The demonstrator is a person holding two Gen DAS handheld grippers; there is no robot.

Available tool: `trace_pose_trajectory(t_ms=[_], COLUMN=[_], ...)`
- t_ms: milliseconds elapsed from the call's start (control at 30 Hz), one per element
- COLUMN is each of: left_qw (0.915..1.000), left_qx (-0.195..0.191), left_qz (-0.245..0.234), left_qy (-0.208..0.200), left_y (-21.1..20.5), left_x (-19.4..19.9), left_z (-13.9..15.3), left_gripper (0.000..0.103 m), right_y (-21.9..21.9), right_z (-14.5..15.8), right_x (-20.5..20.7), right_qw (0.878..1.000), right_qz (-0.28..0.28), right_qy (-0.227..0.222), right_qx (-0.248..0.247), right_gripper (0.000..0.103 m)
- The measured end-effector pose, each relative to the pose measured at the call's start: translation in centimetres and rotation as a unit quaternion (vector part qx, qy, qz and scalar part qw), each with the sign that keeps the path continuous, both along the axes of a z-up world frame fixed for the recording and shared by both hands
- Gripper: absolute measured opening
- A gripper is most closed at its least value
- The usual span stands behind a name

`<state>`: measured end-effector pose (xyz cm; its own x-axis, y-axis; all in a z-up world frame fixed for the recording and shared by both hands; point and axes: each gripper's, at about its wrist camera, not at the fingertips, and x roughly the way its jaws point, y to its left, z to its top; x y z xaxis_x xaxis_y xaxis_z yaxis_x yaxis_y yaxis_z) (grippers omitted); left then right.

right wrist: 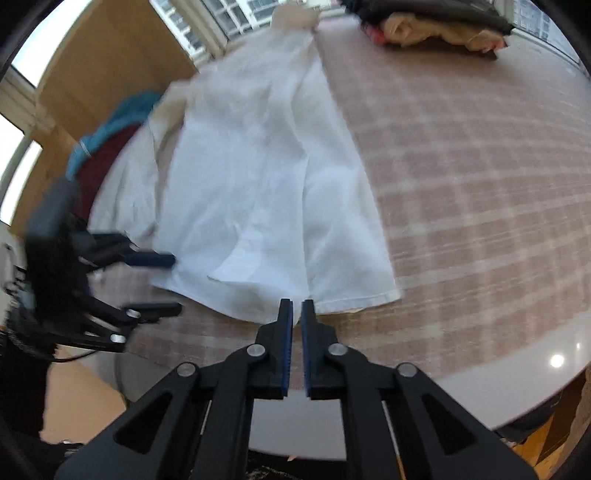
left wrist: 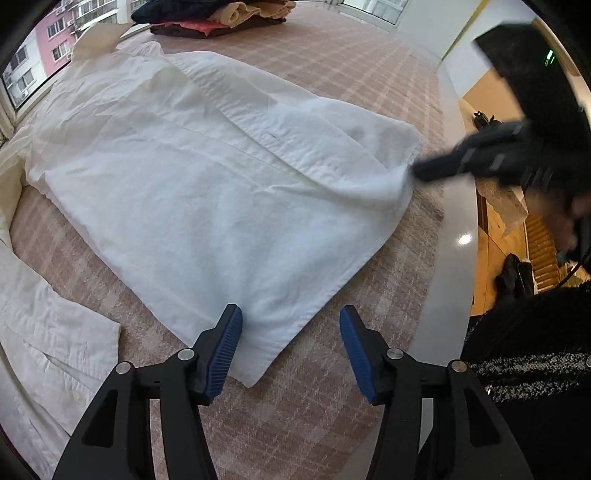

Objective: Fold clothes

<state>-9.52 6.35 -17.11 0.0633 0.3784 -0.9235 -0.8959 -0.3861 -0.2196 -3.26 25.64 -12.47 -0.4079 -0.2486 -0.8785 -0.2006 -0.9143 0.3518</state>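
A white shirt (left wrist: 207,177) is spread on the surface (left wrist: 332,74); its hem corner is straddled by the released left hand-held gripper (left wrist: 291,347), while the right hand-held gripper (right wrist: 297,314) is clenched, seemingly empty, just beside the hem.

- Left wrist view, lower centre: bare checked tablecloth (left wrist: 303,424) gives free passage.
- Centre: white shirt (left wrist: 207,177) covers the surface.
- Top: stack of folded clothes (left wrist: 218,18) blocks the far edge.
- Right: right gripper (left wrist: 436,171) occupies the shirt's corner.
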Motion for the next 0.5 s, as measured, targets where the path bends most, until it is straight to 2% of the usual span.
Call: trace_pose_trajectory(t_ms=[67,100,200,300,367,433,500], left_qw=[1.0,1.0,1.0,0.9999,0.9999,0.9999,0.9998], left_qx=[0.0,0.0,0.002,0.0,0.002,0.004,0.007], left_qz=[-0.004,-0.006,-0.01,-0.014,-0.015,-0.016,-0.017], left_qy=[0.001,0.001,0.0,0.001,-0.001,-0.003,-0.007], left_y=[0.1,-0.4,-0.6,-0.6,-0.7,-0.8,-1.0], left_x=[0.2,0.1,0.1,0.2,0.2,0.2,0.2], left_z=[0.1,0.3,0.4,0.5,0.6,0.7,0.7], left_gripper=[0.053,0.053,0.053,0.053,0.054,0.055,0.055], right_y=[-0.7,-1.6,-5.0,-6.3,-6.0,-5.1,-3.9], right_z=[1.1,0.9,-0.2,-1.7,-2.9,-4.6,-5.3], right_x=[-1.2,-2.4,-6.9,-12.8,-15.8,-18.2,-19.2], right_qw=[0.999,0.999,0.998,0.998,0.997,0.998,0.998], right_qz=[0.006,0.015,0.042,0.017,-0.008,-0.021,-0.028], right_qy=[0.025,0.029,0.044,0.056,0.052,0.029,0.006], right_qx=[-0.025,-0.022,-0.009,0.027,0.048,0.052,0.064], right_gripper=[0.008,0.008,0.008,0.008,0.008,0.008,0.006])
